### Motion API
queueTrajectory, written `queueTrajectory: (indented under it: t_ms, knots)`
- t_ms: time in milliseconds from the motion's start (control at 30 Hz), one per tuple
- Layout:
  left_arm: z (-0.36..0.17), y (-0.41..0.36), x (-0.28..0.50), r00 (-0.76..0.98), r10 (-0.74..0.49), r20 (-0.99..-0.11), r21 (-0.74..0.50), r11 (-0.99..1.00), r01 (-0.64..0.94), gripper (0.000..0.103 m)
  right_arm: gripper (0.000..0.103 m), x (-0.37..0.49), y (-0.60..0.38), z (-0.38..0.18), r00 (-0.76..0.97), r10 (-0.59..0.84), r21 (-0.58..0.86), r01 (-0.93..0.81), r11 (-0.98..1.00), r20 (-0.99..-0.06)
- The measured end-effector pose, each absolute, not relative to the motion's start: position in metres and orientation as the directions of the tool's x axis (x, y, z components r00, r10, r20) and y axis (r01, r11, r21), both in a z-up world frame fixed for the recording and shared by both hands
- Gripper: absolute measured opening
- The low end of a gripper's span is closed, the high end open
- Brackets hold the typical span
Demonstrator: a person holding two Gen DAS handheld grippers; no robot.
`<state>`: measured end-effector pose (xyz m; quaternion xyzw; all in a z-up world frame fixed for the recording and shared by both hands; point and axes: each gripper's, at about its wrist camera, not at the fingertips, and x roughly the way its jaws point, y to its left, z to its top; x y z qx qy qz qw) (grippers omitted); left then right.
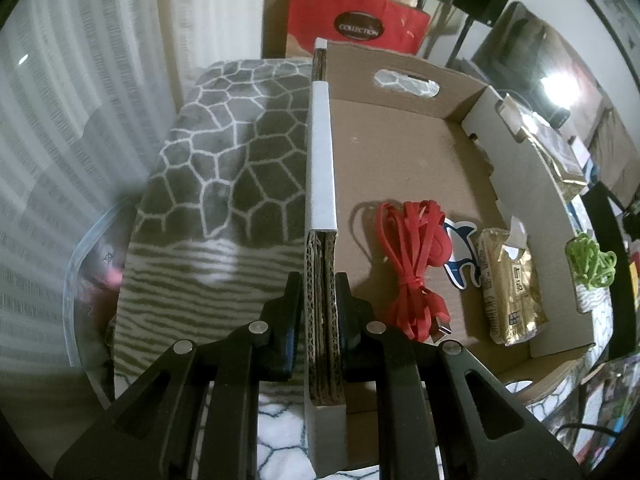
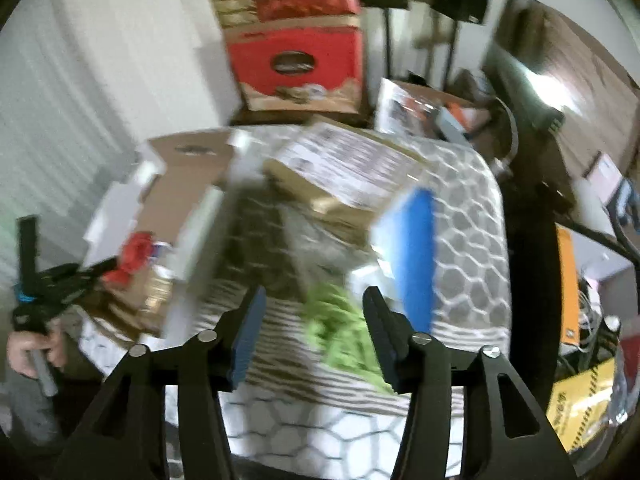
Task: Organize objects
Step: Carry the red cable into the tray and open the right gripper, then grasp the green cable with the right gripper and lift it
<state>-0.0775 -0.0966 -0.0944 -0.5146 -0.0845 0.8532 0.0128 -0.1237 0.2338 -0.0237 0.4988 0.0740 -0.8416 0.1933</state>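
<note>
My left gripper (image 1: 319,292) is shut on the left wall of an open cardboard box (image 1: 320,168), one finger on each side. Inside the box lie a bundled red cable (image 1: 416,268), a blue and white sticker (image 1: 460,256) and a gold foil packet (image 1: 510,292). A green cord bundle (image 1: 592,260) lies outside the box's right wall. In the blurred right wrist view my right gripper (image 2: 314,312) is open just above the green cord bundle (image 2: 340,328). The box (image 2: 176,208) and the left gripper (image 2: 52,280) show at the left.
The grey and white patterned blanket (image 1: 224,176) covers the surface. A blue and white box (image 2: 412,252) and a flat labelled package (image 2: 348,168) lie behind the green cord. Red gift bags (image 1: 352,20) stand at the back. Clutter fills the right side.
</note>
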Motion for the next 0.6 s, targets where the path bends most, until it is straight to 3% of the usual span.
queueTrajectory:
  t_ms: [67, 233, 600]
  knots:
    - [-0.095, -0.096, -0.078, -0.467, 0.113, -0.877, -0.161, -0.985, 0.066, 0.013, 0.064, -0.126, 0.244, -0.033, -0.424, -0.227, 0.055, 0.38, -0.923, -0.876]
    - [-0.095, -0.097, -0.078, -0.462, 0.118, -0.879, -0.168, -0.983, 0.069, 0.013, 0.069, -0.126, 0.253, -0.055, -0.405, -0.197, 0.025, 0.393, -0.919, -0.893]
    - [-0.095, -0.099, -0.078, -0.455, 0.126, -0.881, -0.184, -0.979, 0.084, 0.013, 0.069, -0.131, 0.249, -0.088, -0.364, -0.156, -0.017, 0.43, -0.903, -0.918]
